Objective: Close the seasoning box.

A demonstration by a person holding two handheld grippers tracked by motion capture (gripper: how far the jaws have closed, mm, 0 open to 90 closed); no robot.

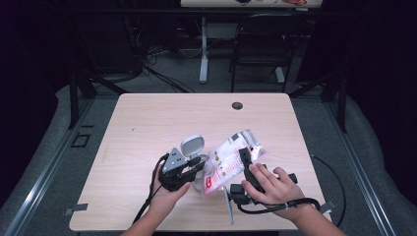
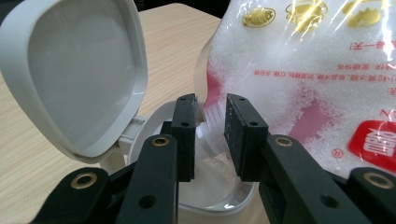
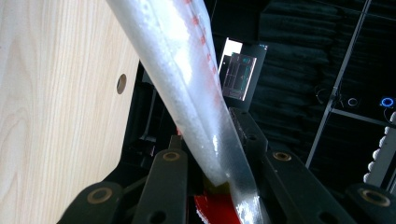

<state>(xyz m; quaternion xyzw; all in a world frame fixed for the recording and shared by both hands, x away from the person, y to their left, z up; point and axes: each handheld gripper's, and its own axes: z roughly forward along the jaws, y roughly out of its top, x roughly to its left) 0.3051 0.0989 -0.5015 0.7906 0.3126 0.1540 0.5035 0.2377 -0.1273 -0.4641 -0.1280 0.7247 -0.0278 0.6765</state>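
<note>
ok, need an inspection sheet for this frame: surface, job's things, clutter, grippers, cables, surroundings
Surface: light wood table, round grommet hole near far edge.
Job's things: clear bag of white granules, tilted, its spout over an open white container; hinged lid raised.
Clutter: nothing seen.
Grippers: left gripper shut on the spout; right gripper shut on the bag's edge.
Cables: black cables trail from both grippers toward the near edge.
Surroundings: dark room, black chair and white table leg beyond.
</note>
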